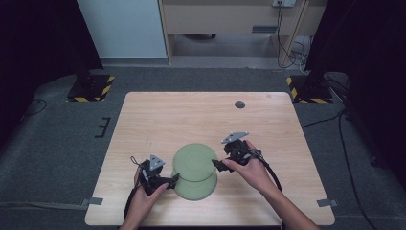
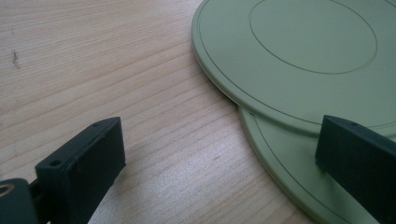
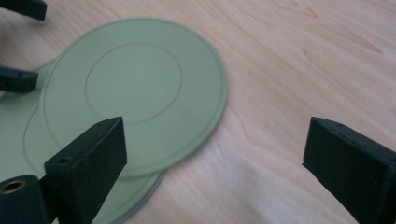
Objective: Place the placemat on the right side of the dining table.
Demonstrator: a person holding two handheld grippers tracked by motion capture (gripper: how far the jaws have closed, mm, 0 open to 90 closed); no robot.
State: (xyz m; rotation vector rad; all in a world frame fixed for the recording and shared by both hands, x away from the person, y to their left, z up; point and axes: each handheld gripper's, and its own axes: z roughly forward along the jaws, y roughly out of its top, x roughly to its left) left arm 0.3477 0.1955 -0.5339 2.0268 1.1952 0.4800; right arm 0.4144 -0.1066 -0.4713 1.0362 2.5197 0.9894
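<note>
Your left gripper (image 1: pixel 173 179) was released, its jaws wide apart and holding nothing. In the left gripper view (image 2: pixel 219 154) one jaw stood over bare wood and the other over the edge of the lower plate (image 2: pixel 289 172), so the plate rim lay between them, but no jaw touched it as far as I could tell. From the high view this gripper sat at the near left side of the plates, in your left hand (image 1: pixel 143 194).

Your right gripper (image 1: pixel 218 165) was also released, with the jaws wide apart and nothing between them but table and plate edge. In the right gripper view (image 3: pixel 215 158) one jaw stood over the plates and the other over bare wood. Your right hand (image 1: pixel 251 172) held it at the right side of the plates.

The two green plates lay flat near the middle of the table (image 1: pixel 158 115), a little toward your side. The upper plate (image 1: pixel 194 160) rested on the lower plate (image 1: pixel 198 189) and was shifted away from you, so they overlapped only in part. The right gripper view showed the same: the upper plate (image 3: pixel 140 84) covered much of the lower plate (image 3: pixel 18 140). In the left gripper view the upper plate (image 2: pixel 289 51) had a raised ring in its middle.

A small dark disc (image 1: pixel 240 104) was set in the far part of the table, well apart from the plates.
</note>
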